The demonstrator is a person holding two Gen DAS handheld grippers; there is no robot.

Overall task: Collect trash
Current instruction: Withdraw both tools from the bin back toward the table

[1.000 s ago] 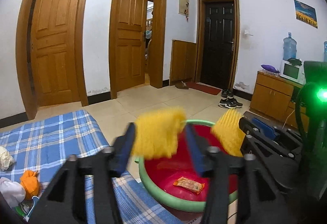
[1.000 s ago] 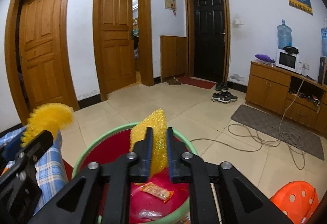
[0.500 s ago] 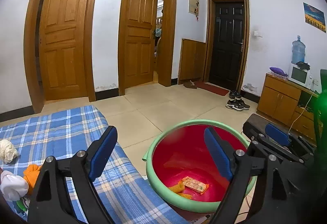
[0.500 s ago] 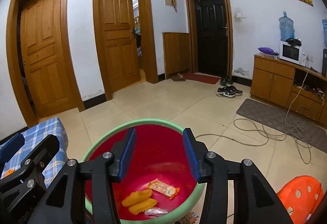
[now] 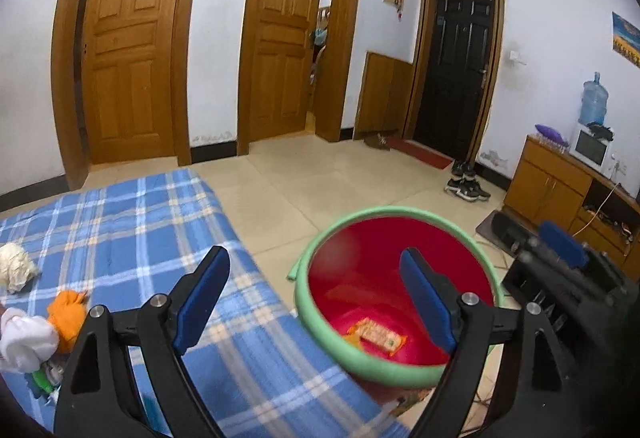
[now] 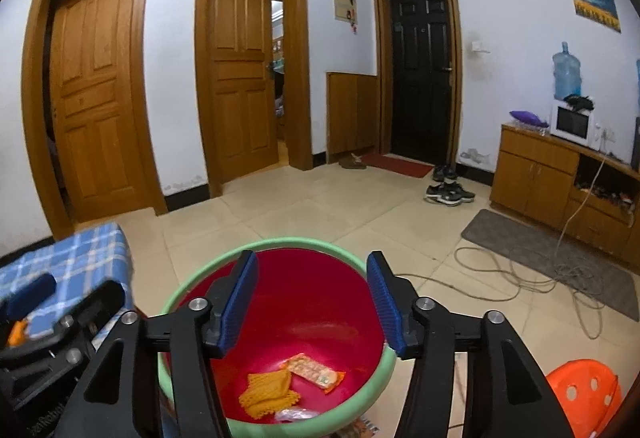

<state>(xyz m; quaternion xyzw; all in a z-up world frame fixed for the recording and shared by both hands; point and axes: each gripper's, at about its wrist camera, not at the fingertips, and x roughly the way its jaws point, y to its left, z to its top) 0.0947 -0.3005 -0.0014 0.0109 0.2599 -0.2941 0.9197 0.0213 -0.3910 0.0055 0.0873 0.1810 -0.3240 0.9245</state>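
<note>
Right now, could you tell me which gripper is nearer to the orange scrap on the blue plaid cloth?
Left. The left gripper hangs open over the cloth's edge, beside the orange scrap. The right gripper is open over the red basin, further away.

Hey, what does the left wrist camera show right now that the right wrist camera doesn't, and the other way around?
Only the left wrist view shows the leftover trash on the blue plaid cloth: a crumpled cream paper wad, an orange scrap and a white wad.

Only the right wrist view shows the orange stool, the coiled cable, and the yellow mesh pieces fully.

Both show the red basin, the snack wrapper in it, and the open left gripper and right gripper.
</note>
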